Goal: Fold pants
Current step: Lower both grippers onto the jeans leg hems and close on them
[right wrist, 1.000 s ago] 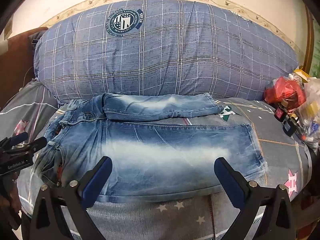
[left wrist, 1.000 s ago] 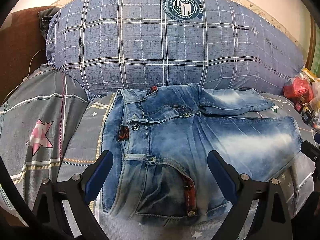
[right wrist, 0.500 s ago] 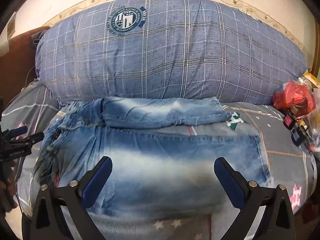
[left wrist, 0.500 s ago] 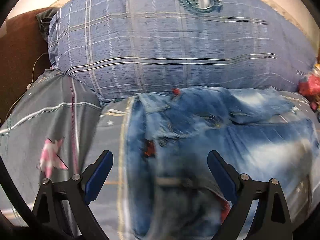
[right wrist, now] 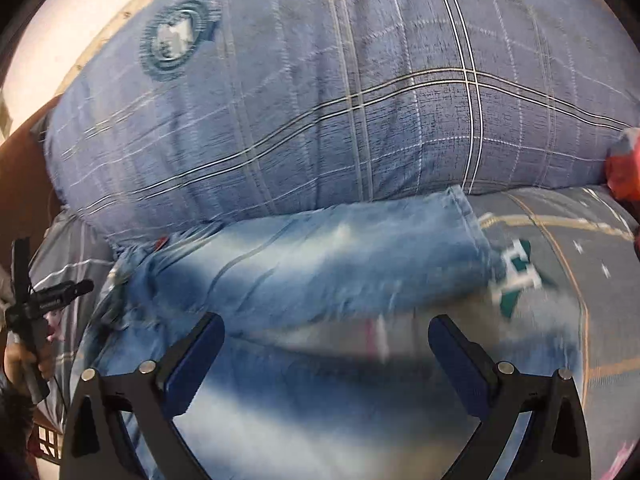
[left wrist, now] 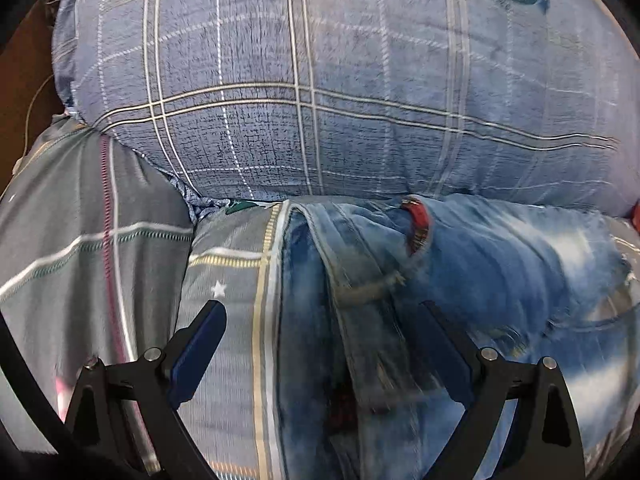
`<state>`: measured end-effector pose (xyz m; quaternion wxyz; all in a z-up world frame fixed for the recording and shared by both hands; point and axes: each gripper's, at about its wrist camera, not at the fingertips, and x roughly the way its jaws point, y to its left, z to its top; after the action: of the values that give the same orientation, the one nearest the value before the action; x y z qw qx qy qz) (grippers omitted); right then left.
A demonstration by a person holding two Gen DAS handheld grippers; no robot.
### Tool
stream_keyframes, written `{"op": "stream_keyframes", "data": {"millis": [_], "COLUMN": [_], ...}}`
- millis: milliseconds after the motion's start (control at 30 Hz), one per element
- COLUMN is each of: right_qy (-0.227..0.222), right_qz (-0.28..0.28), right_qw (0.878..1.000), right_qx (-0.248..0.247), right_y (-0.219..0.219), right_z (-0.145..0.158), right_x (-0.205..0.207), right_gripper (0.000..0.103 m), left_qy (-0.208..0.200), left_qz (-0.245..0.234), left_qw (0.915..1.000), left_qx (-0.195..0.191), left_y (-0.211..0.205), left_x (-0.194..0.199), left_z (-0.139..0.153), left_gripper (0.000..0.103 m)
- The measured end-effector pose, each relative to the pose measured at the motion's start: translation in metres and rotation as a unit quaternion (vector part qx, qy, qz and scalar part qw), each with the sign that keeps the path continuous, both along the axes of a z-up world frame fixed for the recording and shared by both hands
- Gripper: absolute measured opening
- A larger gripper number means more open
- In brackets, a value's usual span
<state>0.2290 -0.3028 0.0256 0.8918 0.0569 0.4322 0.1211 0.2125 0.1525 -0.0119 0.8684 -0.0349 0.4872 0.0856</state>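
Observation:
Faded blue jeans (left wrist: pixel 460 280) lie folded on the bed, waistband to the left, legs running right. In the left wrist view my left gripper (left wrist: pixel 320 344) is open over the far left waistband edge, close above the denim. In the right wrist view the jeans (right wrist: pixel 320 256) show their far folded leg, with its hem at the right. My right gripper (right wrist: pixel 328 356) is open just above the leg. The left gripper also shows at the left edge of the right wrist view (right wrist: pixel 44 300), held by a hand. Both views are motion-blurred.
A big blue plaid pillow (left wrist: pixel 320 100) (right wrist: pixel 320 100) stands right behind the jeans. The grey bedsheet (left wrist: pixel 100 240) with stripes and stars lies left and right (right wrist: pixel 580 260). A red bag (right wrist: pixel 624 168) sits at the far right.
Both grippers have moved forward and down toward the far edge of the jeans and the pillow. The left one has also shifted left. Both stay open.

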Motion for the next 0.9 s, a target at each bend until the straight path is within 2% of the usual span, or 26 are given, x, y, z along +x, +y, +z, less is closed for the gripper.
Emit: {"op": "stream_keyframes", "data": {"millis": [167, 300, 367, 500, 700, 767, 800, 900], "right_qy": [0.046, 0.07, 0.076, 0.092, 0.113, 0.117, 0.111, 0.101], "right_qz": [-0.05, -0.083, -0.085, -0.085, -0.101, -0.102, -0.103, -0.103], "right_qw": [0.997, 0.994, 0.993, 0.992, 0.988, 0.988, 0.988, 0.99], "right_qx": [-0.022, 0.016, 0.014, 0.019, 0.015, 0.016, 0.008, 0.002], "right_y": [-0.05, -0.084, -0.089, -0.092, -0.095, -0.095, -0.094, -0.095], "right_z": [-0.023, -0.033, -0.036, -0.046, -0.074, -0.083, -0.086, -0.09], "right_x": [0.084, 0.126, 0.145, 0.172, 0.192, 0.197, 0.196, 0.195], "right_gripper": [0.103, 0.103, 0.102, 0.092, 0.089, 0.08, 0.078, 0.055], "left_qy": [0.018, 0.025, 0.029, 0.035, 0.039, 0.04, 0.041, 0.04], "left_qz": [0.025, 0.032, 0.037, 0.051, 0.057, 0.056, 0.056, 0.061], "left_qw": [0.9995, 0.9991, 0.9989, 0.9978, 0.9973, 0.9974, 0.9973, 0.997], "left_qx": [-0.002, -0.007, -0.007, -0.022, -0.025, -0.022, -0.022, -0.027], "left_y": [0.02, 0.029, 0.033, 0.041, 0.044, 0.042, 0.042, 0.04], "left_x": [0.026, 0.04, 0.047, 0.061, 0.075, 0.081, 0.084, 0.096], "left_z": [-0.017, -0.027, -0.033, -0.041, -0.044, -0.046, -0.046, -0.049], "left_gripper": [0.095, 0.095, 0.095, 0.095, 0.095, 0.095, 0.095, 0.092]}}
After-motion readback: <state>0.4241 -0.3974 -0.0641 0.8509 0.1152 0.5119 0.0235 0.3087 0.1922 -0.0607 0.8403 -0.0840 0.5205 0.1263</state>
